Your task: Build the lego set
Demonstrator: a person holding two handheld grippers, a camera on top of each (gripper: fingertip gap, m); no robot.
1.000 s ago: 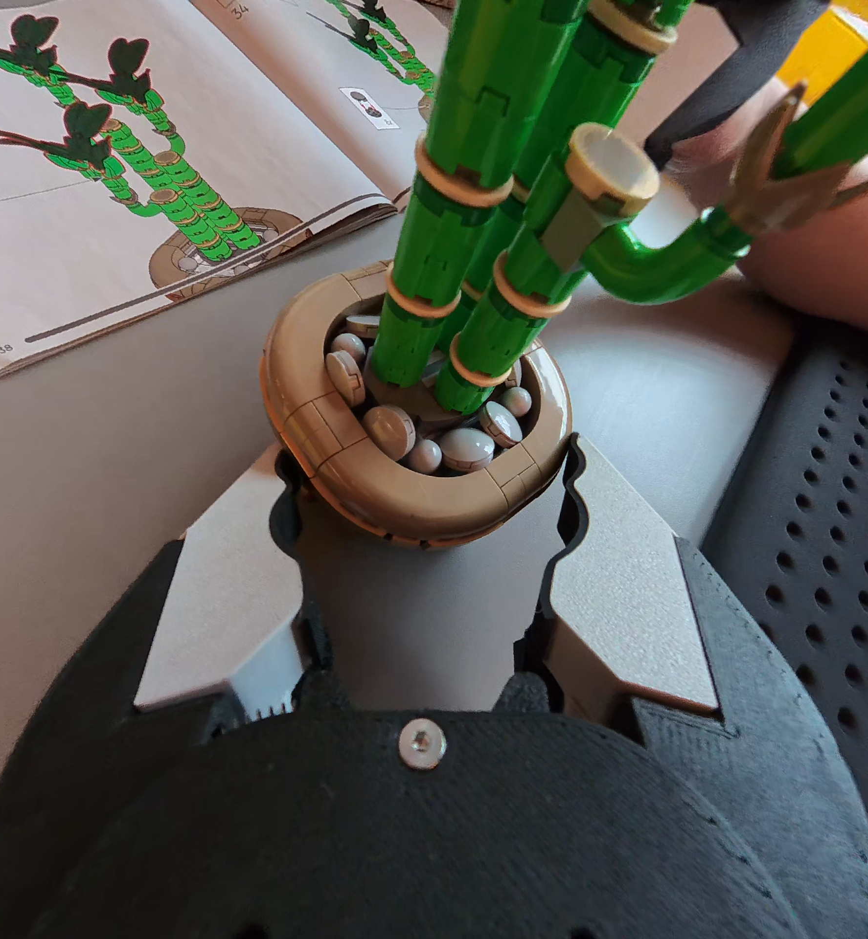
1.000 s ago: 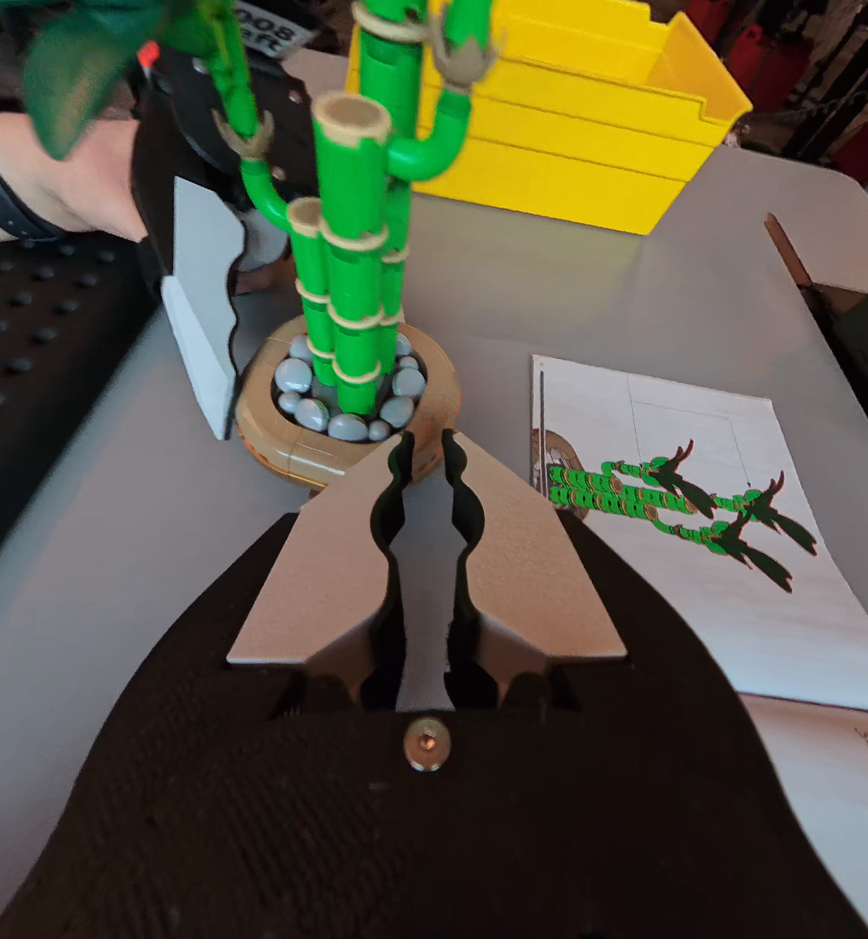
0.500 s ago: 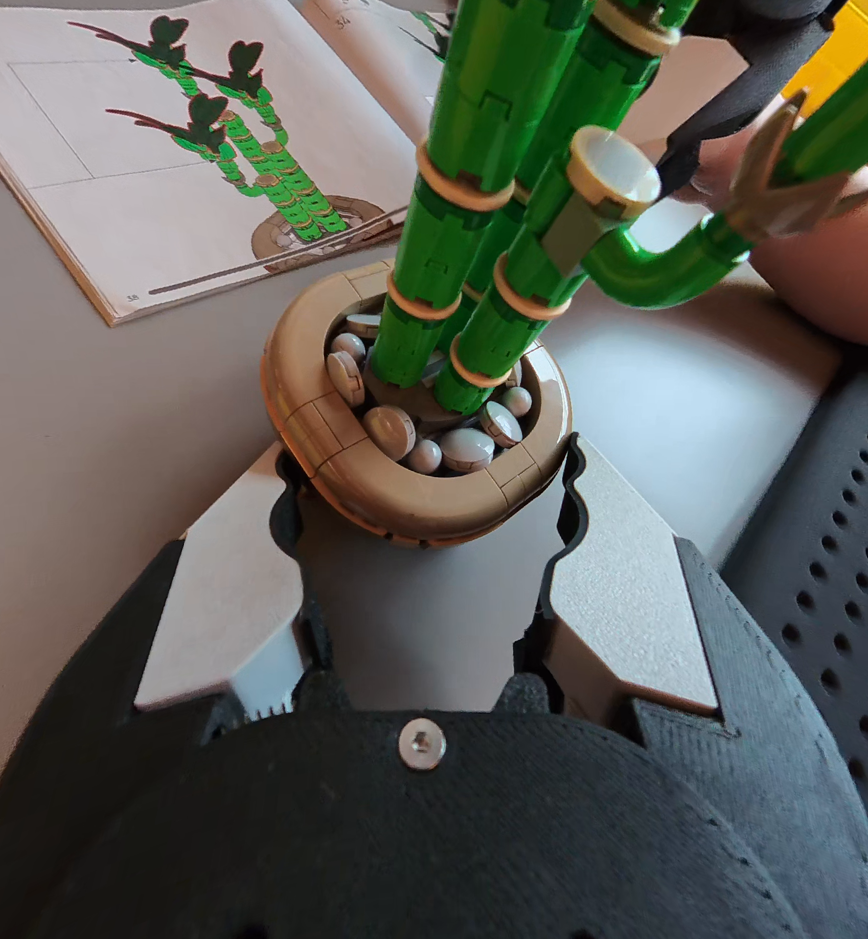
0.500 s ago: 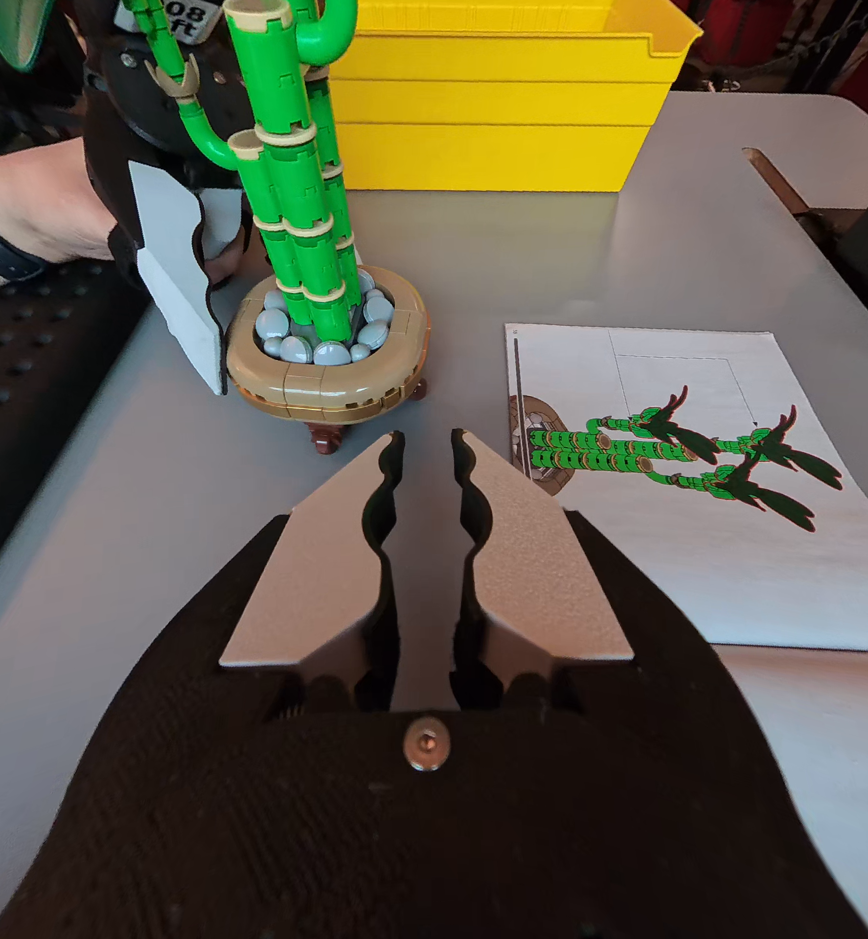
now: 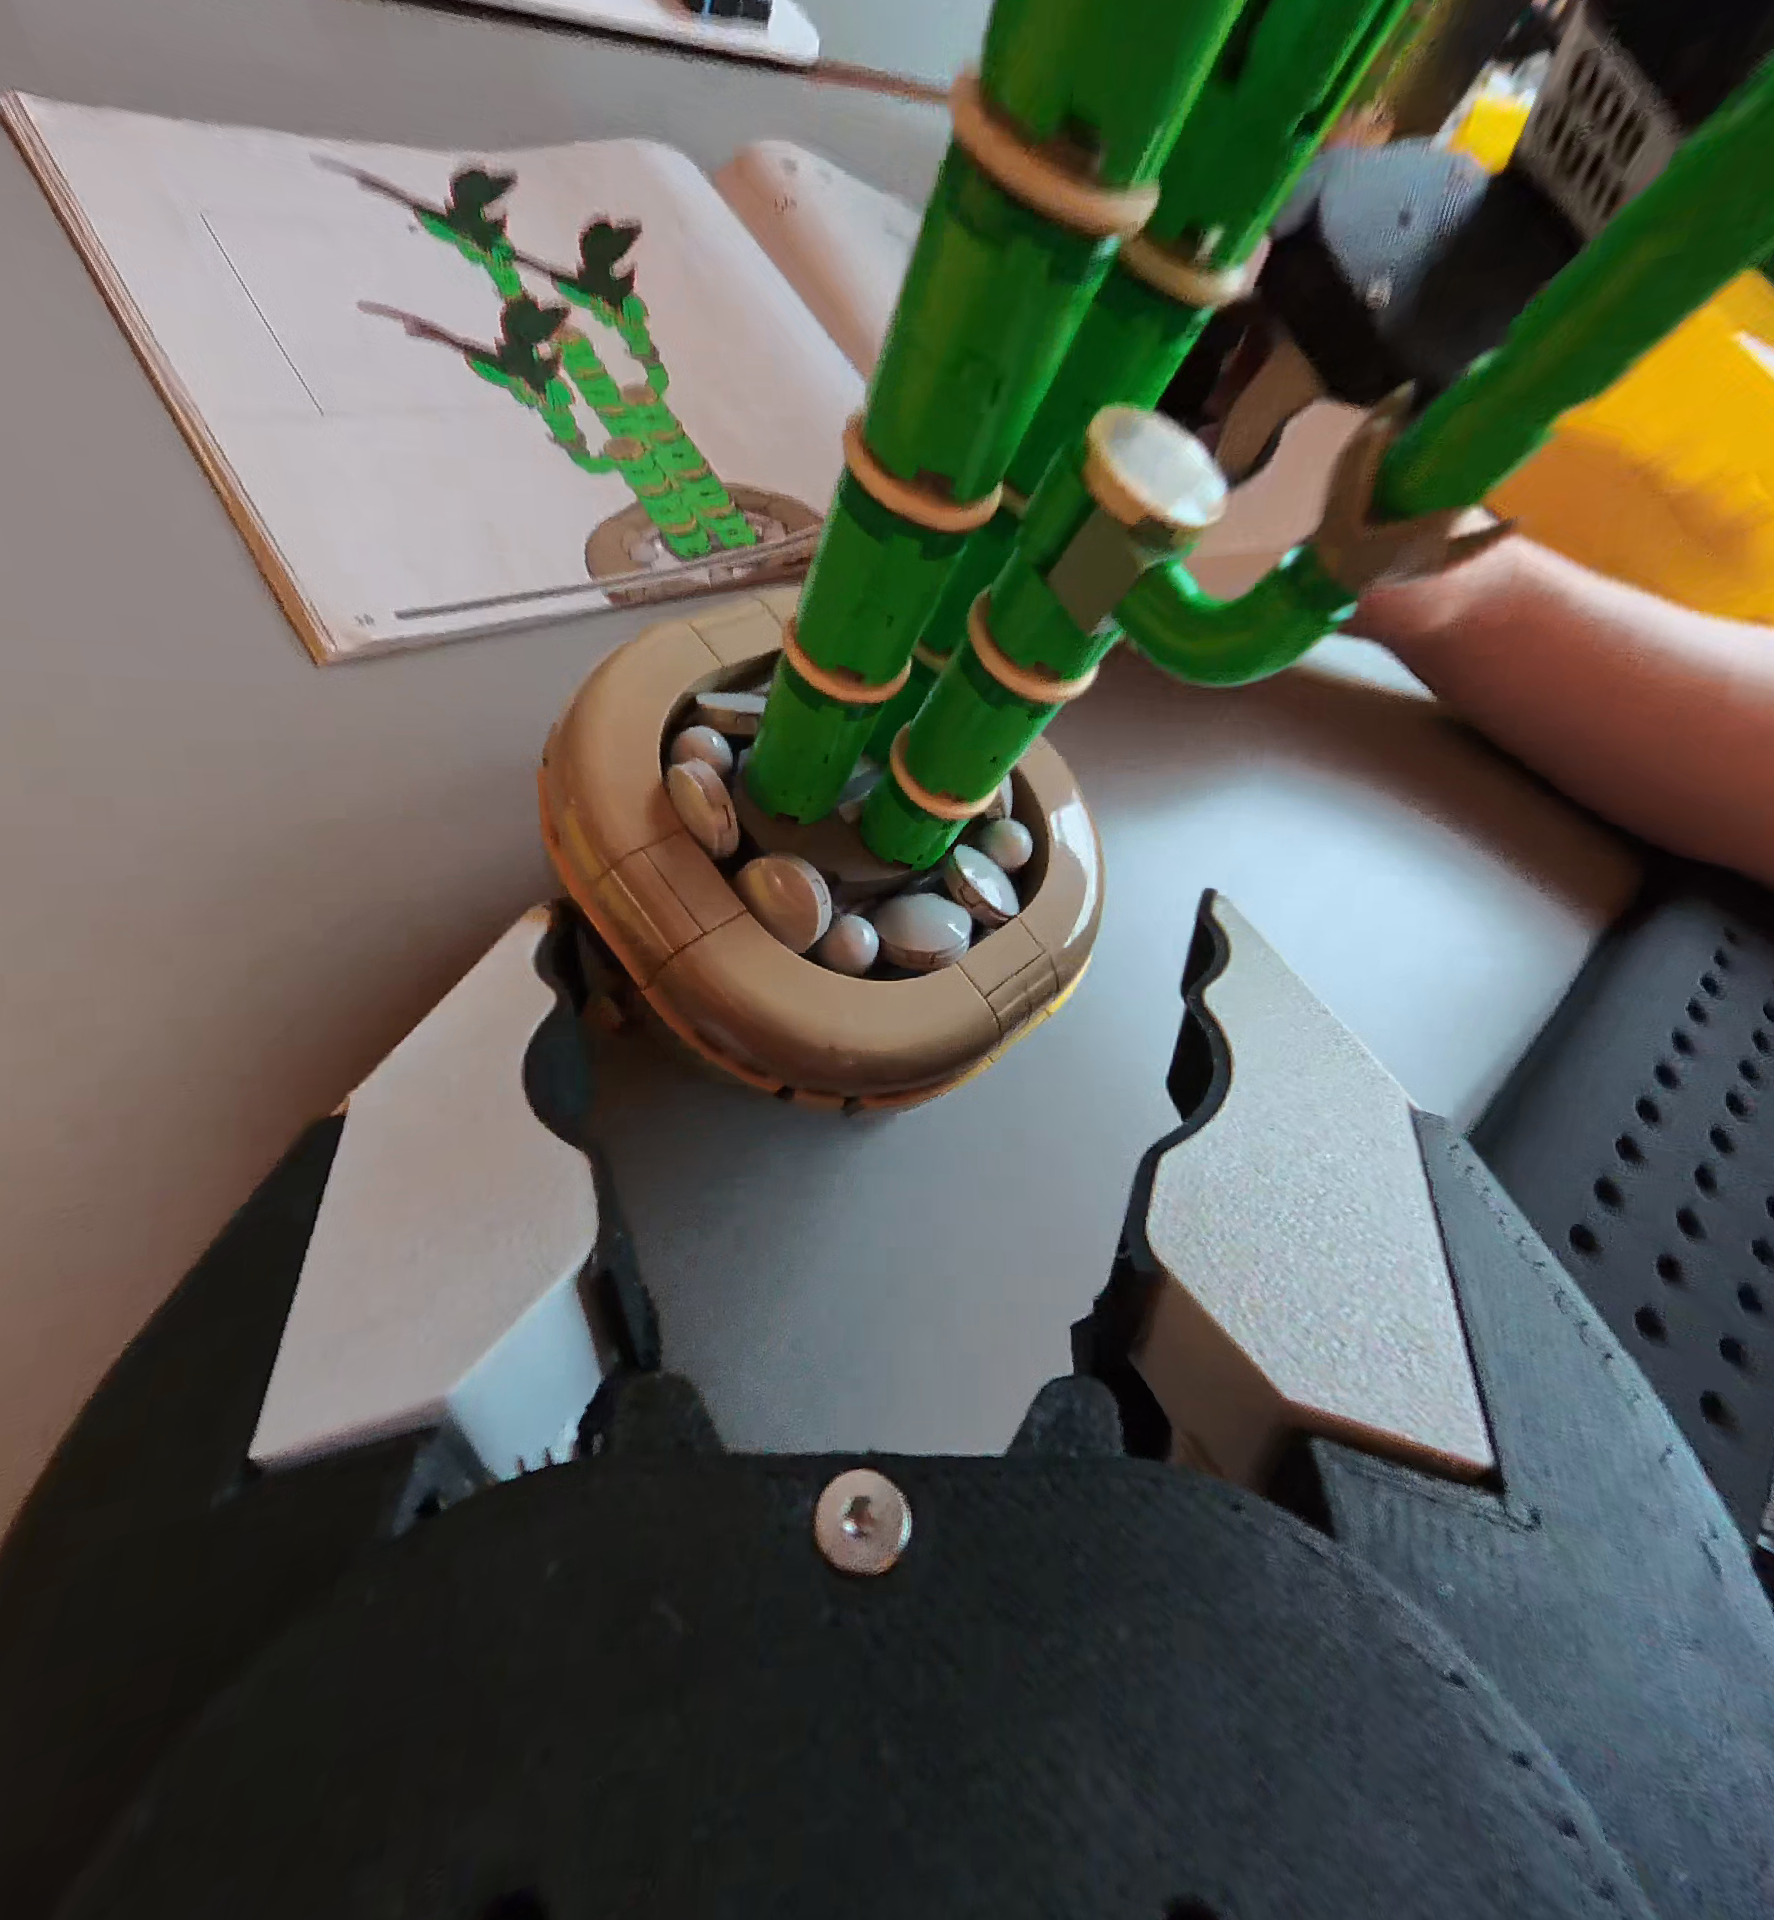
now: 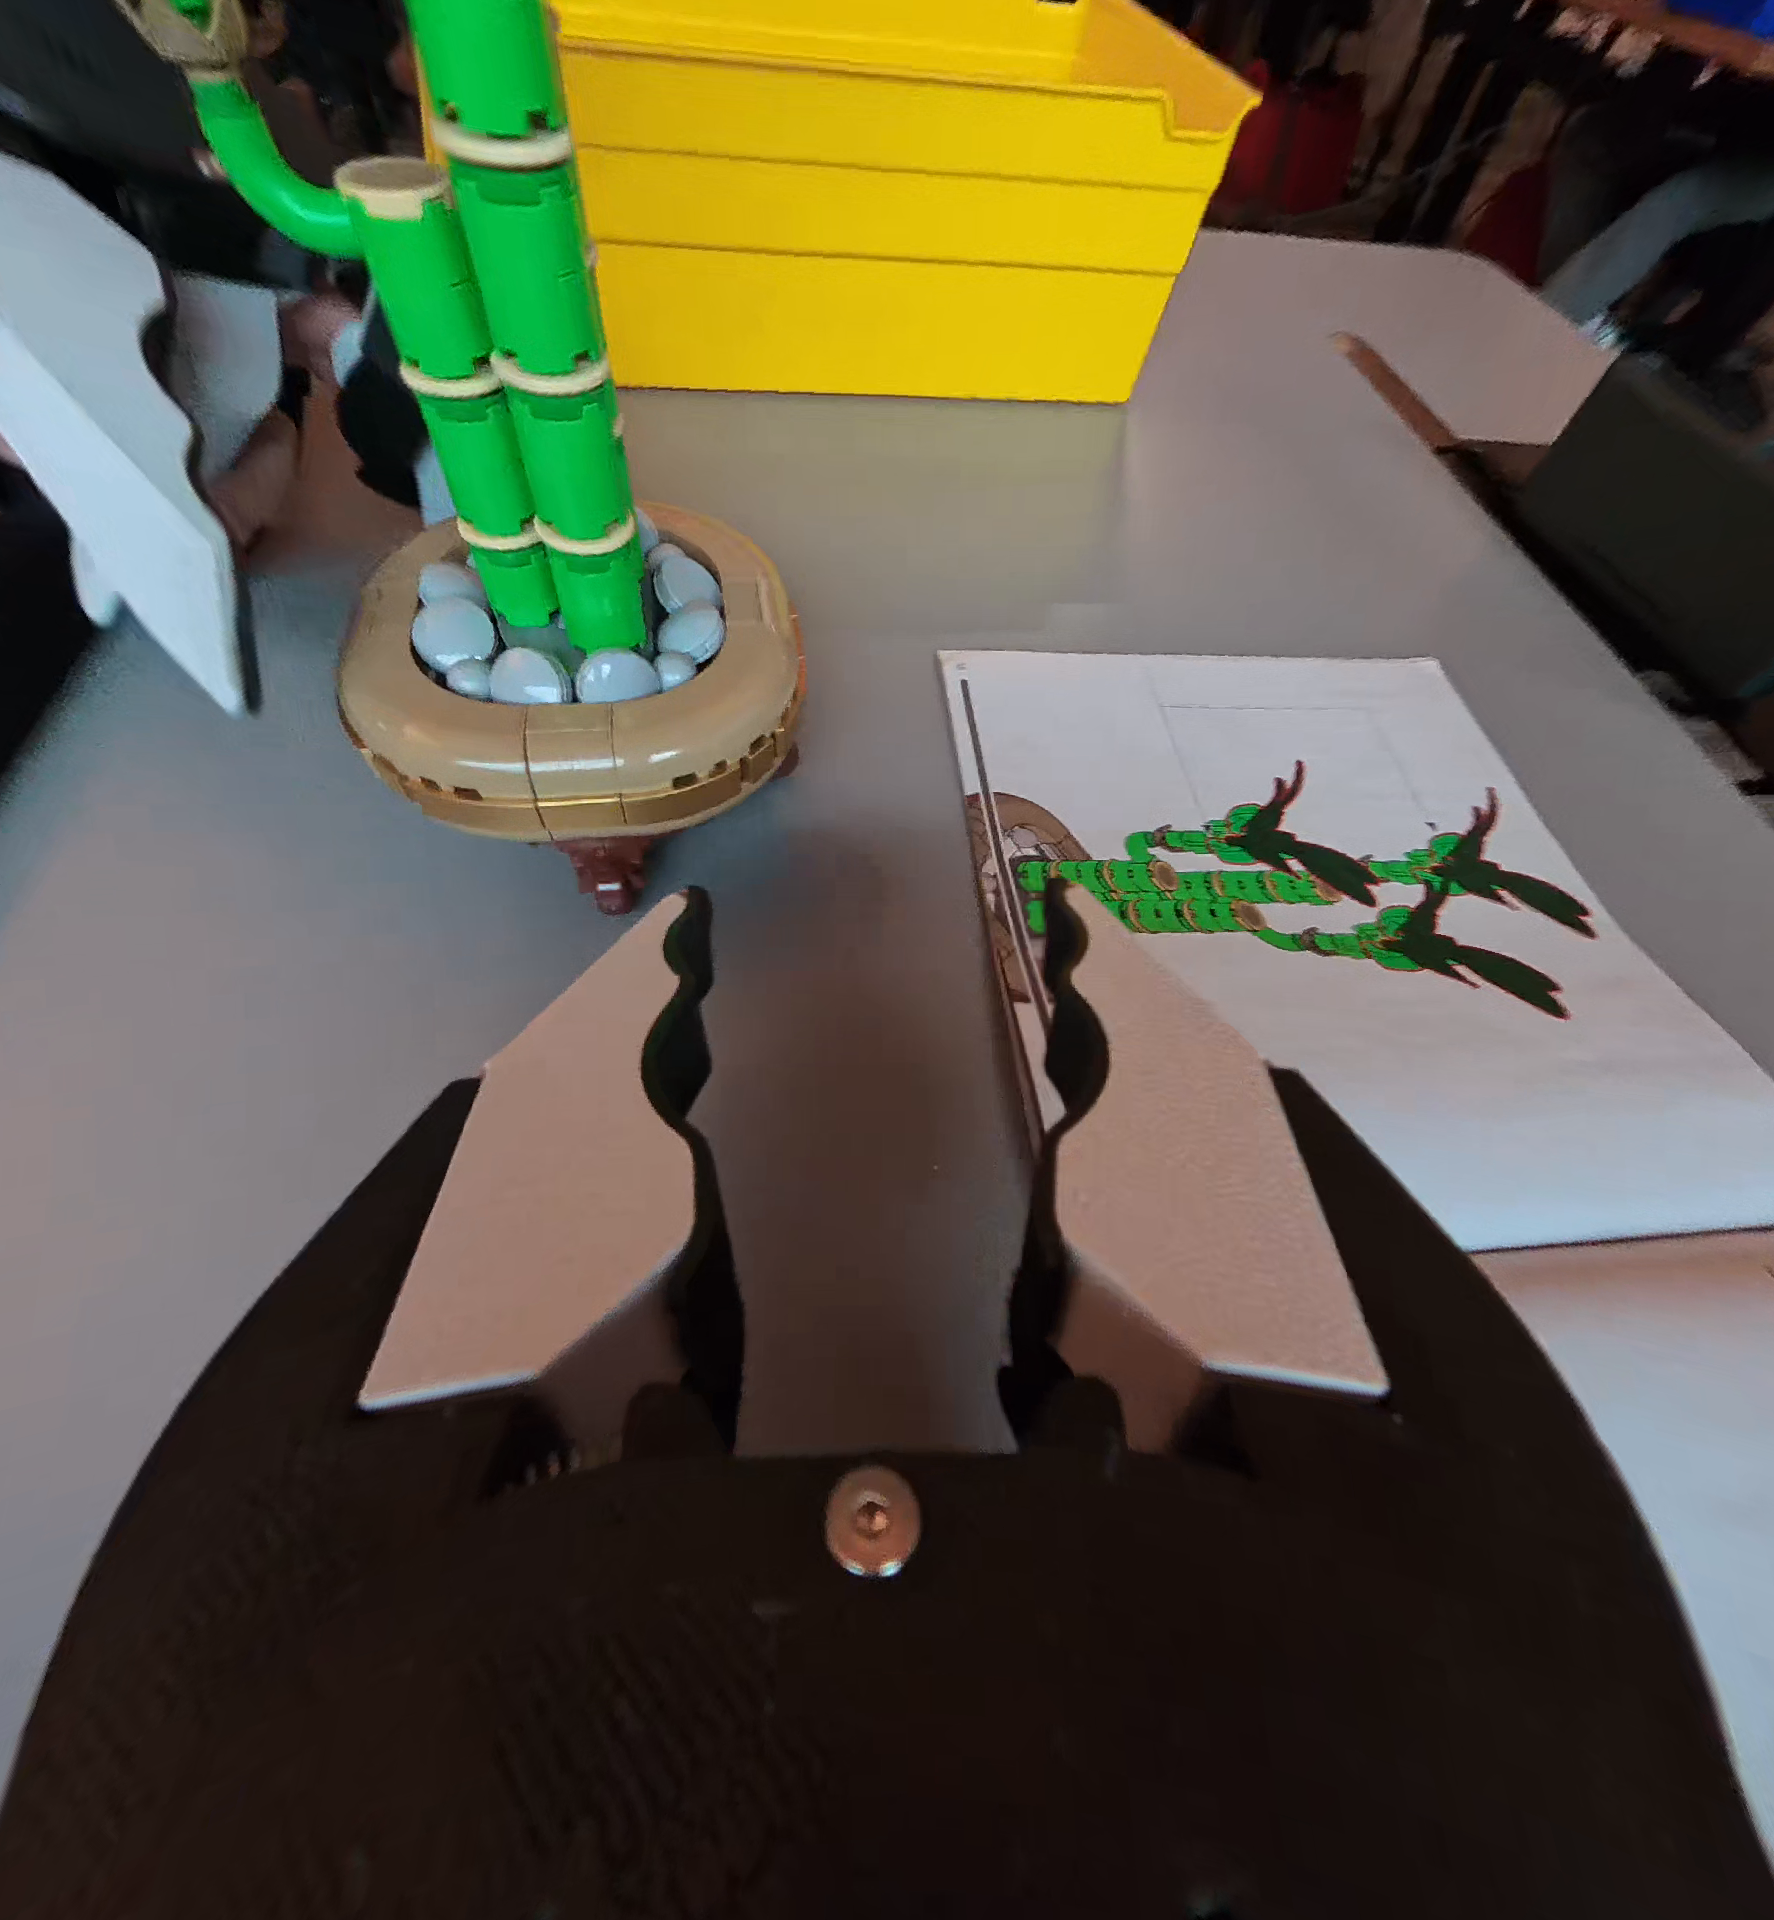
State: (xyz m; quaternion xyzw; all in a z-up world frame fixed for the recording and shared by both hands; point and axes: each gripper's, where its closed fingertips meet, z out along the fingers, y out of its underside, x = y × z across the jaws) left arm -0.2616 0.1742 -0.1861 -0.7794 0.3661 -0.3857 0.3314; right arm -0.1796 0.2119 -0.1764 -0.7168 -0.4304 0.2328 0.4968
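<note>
- The pot (image 5: 821, 997) stands upright on the grey counter (image 5: 187, 883), with green stalks (image 5: 893, 582) rising out of a bed of grey pebbles (image 5: 909, 925); the stalks' long axis is near vertical, tilting slightly.
- The left hand-held gripper (image 5: 878, 914) is spread wide and holds nothing. Its left finger (image 5: 467, 1174) touches or sits just beside the pot's rim, while the right finger (image 5: 1288, 1174) stands apart from it. The pot lies straight ahead, partly between the tips.
- The right hand-held gripper (image 6: 867, 904) is also spread, less widely, and empty. The pot (image 6: 561, 727) lies ahead and to its left, near but not touching; the open manual (image 6: 1382, 935) lies to its right.
- A yellow bin (image 6: 883, 208) sits behind the pot, well apart.
- My judgement: the left hand-held gripper is nearer and better placed to steady the pot, since the base already lies in its mouth. The right would have to swing left to reach the stalks, and should close across them, not along them.
- Risk, as I judge it: pushing the tall stalks sideways could tip the pot.
</note>
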